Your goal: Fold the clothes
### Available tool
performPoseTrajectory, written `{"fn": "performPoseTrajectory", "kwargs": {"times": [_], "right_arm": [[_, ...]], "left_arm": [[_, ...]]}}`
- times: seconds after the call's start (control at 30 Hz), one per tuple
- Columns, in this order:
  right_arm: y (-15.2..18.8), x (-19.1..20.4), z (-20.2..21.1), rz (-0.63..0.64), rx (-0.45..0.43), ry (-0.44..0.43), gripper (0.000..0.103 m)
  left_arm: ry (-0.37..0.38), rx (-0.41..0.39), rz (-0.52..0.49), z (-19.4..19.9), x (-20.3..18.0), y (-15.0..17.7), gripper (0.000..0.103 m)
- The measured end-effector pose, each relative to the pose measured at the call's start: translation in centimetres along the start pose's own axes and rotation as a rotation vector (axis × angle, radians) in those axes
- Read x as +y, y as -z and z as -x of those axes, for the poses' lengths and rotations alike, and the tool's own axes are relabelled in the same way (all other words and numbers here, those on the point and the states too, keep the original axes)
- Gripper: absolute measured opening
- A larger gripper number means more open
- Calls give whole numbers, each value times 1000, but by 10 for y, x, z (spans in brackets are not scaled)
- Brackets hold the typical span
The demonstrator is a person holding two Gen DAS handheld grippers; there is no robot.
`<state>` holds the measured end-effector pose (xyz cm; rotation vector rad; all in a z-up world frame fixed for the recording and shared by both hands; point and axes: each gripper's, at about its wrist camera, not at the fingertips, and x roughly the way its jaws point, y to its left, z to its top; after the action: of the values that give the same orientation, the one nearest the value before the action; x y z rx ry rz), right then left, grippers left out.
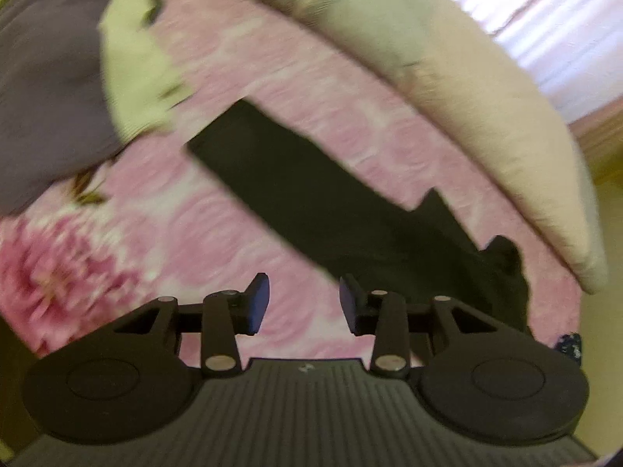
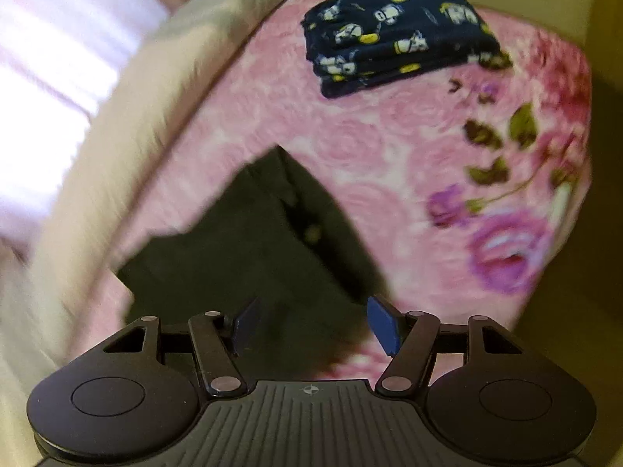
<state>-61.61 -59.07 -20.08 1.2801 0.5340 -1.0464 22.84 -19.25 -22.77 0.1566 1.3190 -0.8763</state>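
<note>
Left wrist view: grey and pale green clothes [image 1: 50, 89] are waiting unfolded at upper left, and the black garment [image 1: 311, 202] is lying mid-frame on the pink bed [image 1: 175, 233]. Left claw [image 1: 303, 303] is hanging wide open, empty. Right wrist view: right claw [image 2: 311, 327] is gaping empty too, with one navy printed piece [image 2: 397, 31] sitting folded at upper right. Early days, I'm guessing.

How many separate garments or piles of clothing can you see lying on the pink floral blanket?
3: a black garment spread out mid-blanket, a folded navy patterned pile near the far edge, and a grey-and-pale-green heap at the other end. Blur may hide others.
</note>
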Motion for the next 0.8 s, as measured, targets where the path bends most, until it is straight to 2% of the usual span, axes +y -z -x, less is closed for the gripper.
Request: {"fn": "performPoseTrajectory", "kwargs": {"times": [0.13, 0.3, 0.47, 0.6, 0.8], "right_arm": [[12, -16, 3, -136, 4, -66, 64], [40, -48, -15, -236, 44, -48, 64], [60, -67, -49, -299, 39, -44, 64], [66, -76, -85, -332, -8, -37, 64], [71, -81, -119, -318, -88, -107, 64]], "left_arm": [[15, 16, -32, -10, -10, -3, 38], [-21, 77, -28, -33, -1, 6, 38], [-39, 131, -44, -73, 6, 11, 41], [-29, 114, -11, -113, 17, 7, 46], [-28, 41, 92, -167, 38, -18, 46]]}}
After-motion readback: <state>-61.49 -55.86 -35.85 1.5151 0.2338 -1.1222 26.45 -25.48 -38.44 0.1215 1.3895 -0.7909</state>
